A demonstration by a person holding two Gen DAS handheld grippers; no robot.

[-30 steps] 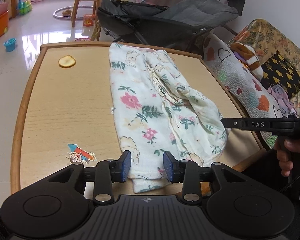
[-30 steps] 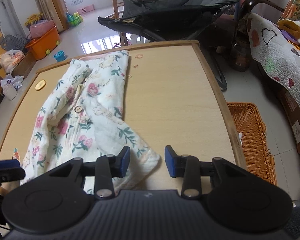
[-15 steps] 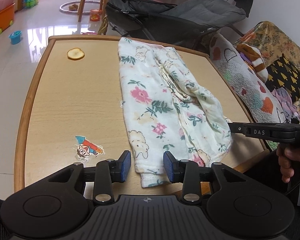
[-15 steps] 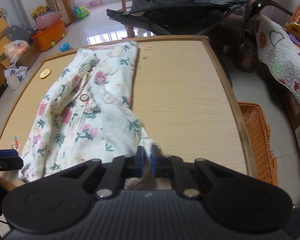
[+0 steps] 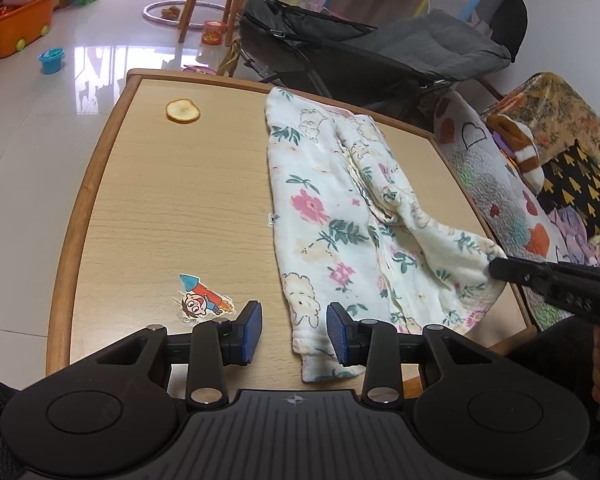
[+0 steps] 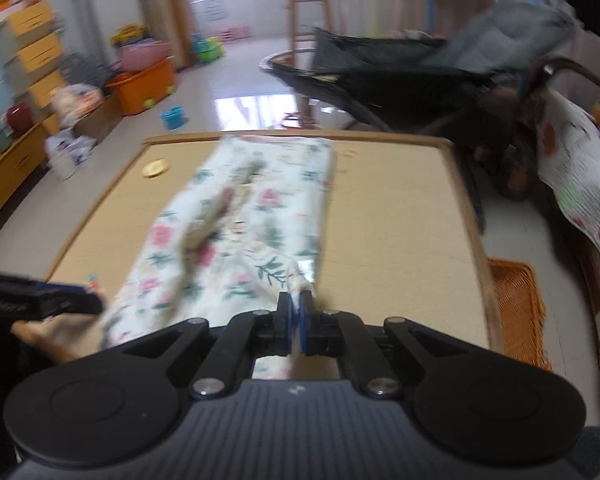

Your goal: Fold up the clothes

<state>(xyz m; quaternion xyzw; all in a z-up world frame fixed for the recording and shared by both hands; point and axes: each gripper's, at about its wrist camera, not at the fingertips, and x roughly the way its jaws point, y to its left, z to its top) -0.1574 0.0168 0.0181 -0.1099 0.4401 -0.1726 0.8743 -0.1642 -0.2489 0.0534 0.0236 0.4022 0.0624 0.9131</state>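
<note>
1. Left tongs [image 5: 294,334] stand half open at six o'clock, the floral garment's [image 5: 332,224] hem between the pads, unpinched: clamp it first.
2. Right tongs [image 6: 298,306], pinched shut on the garment's corner at four o'clock, should lift evenly over the table [image 5: 172,208].

Low in the frame, the right gripper [image 6: 298,322] pinches a corner of the floral garment [image 6: 236,236], which stretches up the middle across the wooden table [image 6: 396,232]. An orange basket [image 6: 516,308] sits at right.

A family home; stroller [image 5: 380,52], toy bins [image 5: 18,34], quilted sofa [image 5: 512,200].
</note>
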